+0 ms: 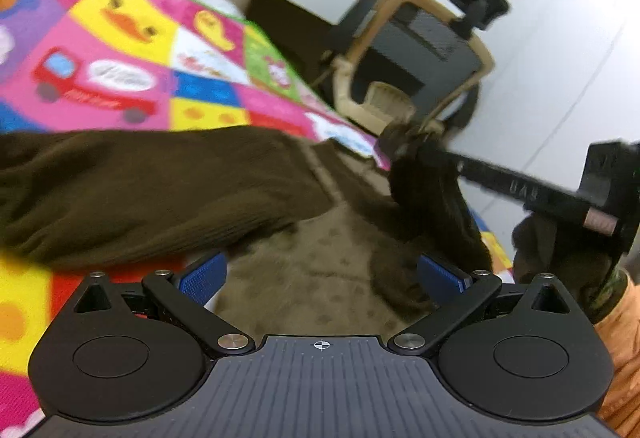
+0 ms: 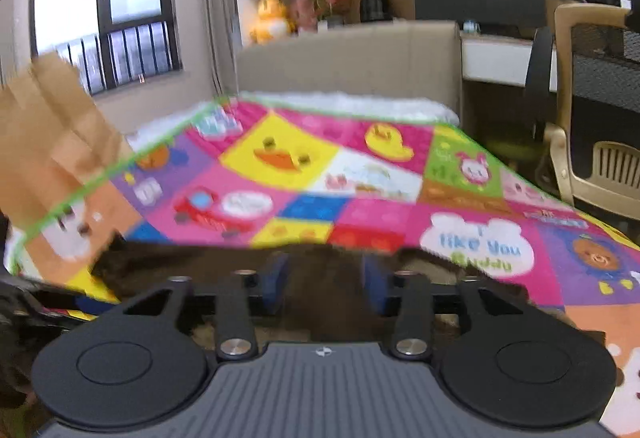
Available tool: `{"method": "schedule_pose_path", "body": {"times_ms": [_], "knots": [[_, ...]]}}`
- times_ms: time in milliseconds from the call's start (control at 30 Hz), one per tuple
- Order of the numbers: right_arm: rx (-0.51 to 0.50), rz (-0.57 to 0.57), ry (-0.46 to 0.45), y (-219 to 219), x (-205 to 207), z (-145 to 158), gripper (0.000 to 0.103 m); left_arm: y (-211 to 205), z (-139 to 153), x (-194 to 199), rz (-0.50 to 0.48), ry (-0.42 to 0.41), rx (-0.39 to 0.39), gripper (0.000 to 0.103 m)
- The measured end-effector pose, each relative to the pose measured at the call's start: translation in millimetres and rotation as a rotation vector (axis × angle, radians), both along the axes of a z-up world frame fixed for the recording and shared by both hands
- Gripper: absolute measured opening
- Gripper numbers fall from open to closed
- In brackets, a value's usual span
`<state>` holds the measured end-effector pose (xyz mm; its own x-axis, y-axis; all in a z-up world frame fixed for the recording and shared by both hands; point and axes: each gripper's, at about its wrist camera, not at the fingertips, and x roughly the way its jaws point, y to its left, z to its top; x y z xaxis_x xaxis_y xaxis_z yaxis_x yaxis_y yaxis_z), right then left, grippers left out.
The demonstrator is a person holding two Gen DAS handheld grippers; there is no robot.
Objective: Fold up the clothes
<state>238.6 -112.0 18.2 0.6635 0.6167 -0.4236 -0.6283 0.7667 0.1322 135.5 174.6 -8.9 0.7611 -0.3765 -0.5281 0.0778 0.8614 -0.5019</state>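
Note:
A dark brown garment [image 1: 152, 185] with a tan fleece lining [image 1: 312, 278] lies on a colourful cartoon play mat [image 1: 120, 49]. My left gripper [image 1: 320, 276] is open, its blue pads [image 1: 206, 276] wide apart just above the lining. In the left wrist view the right gripper [image 1: 404, 147] reaches in from the right, with dark cloth bunched at its tip. In the right wrist view my right gripper [image 2: 326, 284] has its blue pads [image 2: 276, 284] partly apart with dark garment [image 2: 320, 278] between and beneath them; blur hides whether they clamp it.
The mat [image 2: 360, 197] covers a bed with a beige headboard [image 2: 352, 57]. A tan and black office chair [image 1: 424, 53] and a desk stand beyond the mat's right edge. A cardboard box [image 2: 52, 125] sits at the left. An orange sleeve [image 1: 620, 350] is at the lower right.

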Motion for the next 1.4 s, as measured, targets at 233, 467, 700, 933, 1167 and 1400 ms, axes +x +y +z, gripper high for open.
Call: {"method": "schedule_pose_path", "body": {"times_ms": [233, 467, 700, 933, 1167, 1400], "knots": [[0.025, -0.096, -0.082, -41, -16, 27, 0.074, 57, -12, -11, 0.224, 0.084, -0.102, 0.103], [-0.024, -0.149, 0.248, -50, 6, -47, 0.074, 57, -12, -6, 0.231, 0.101, -0.104, 0.103], [0.054, -0.187, 0.204, -63, -18, -67, 0.074, -10, 8, 34, -0.017, 0.077, -0.109, 0.103], [0.176, -0.347, 0.095, -124, -58, -59, 0.082, -76, -3, 100, -0.142, 0.15, -0.109, 0.103], [0.287, -0.416, 0.141, -154, -65, -84, 0.083, -123, -26, 128, -0.137, 0.118, 0.122, 0.091], [0.281, -0.384, 0.114, -148, -69, -83, 0.083, -154, -4, 123, -0.141, -0.116, 0.434, 0.027]]}}
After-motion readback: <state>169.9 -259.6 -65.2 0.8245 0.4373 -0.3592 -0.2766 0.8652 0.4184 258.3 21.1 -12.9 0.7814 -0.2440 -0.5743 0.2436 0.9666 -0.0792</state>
